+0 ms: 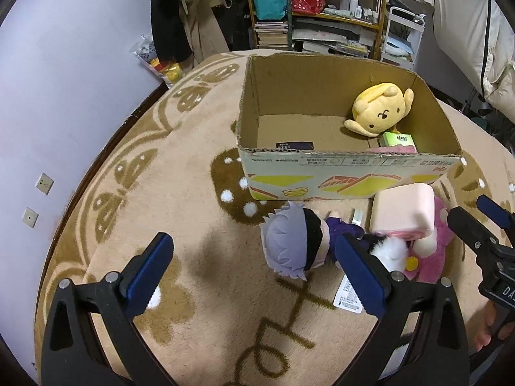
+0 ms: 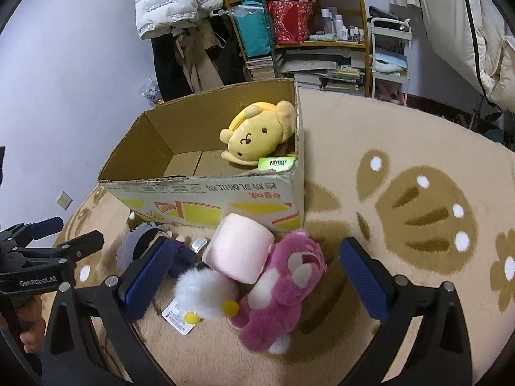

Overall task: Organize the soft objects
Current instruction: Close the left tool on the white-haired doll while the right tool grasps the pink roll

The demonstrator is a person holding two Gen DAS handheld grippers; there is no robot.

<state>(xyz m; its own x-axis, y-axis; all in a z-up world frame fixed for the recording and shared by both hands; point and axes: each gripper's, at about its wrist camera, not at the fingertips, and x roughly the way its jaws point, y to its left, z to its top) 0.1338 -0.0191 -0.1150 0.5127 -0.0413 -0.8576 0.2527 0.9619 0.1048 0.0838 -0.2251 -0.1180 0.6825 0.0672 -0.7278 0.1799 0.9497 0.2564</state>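
An open cardboard box (image 1: 338,177) (image 2: 206,193) stands on the rug. Inside lie a yellow dog plush (image 1: 376,109) (image 2: 254,133) and a green tissue pack (image 1: 397,140) (image 2: 276,163). In front of the box lie a grey-haired doll in purple (image 1: 294,241) (image 2: 145,243), a pink cushion block (image 1: 402,212) (image 2: 239,247), a white fluffy toy (image 1: 391,252) (image 2: 202,292) and a magenta bear plush (image 1: 434,251) (image 2: 283,286). My left gripper (image 1: 254,276) is open and empty, above the rug near the doll. My right gripper (image 2: 254,280) is open, around the white toy and bear, touching neither.
The beige patterned rug (image 1: 180,167) (image 2: 402,167) covers the floor. A lilac wall is at the left. Shelves (image 1: 322,16) (image 2: 305,32) with books, bags and bottles, hanging clothes and a white cart stand behind the box. A paper tag (image 1: 349,299) lies on the rug.
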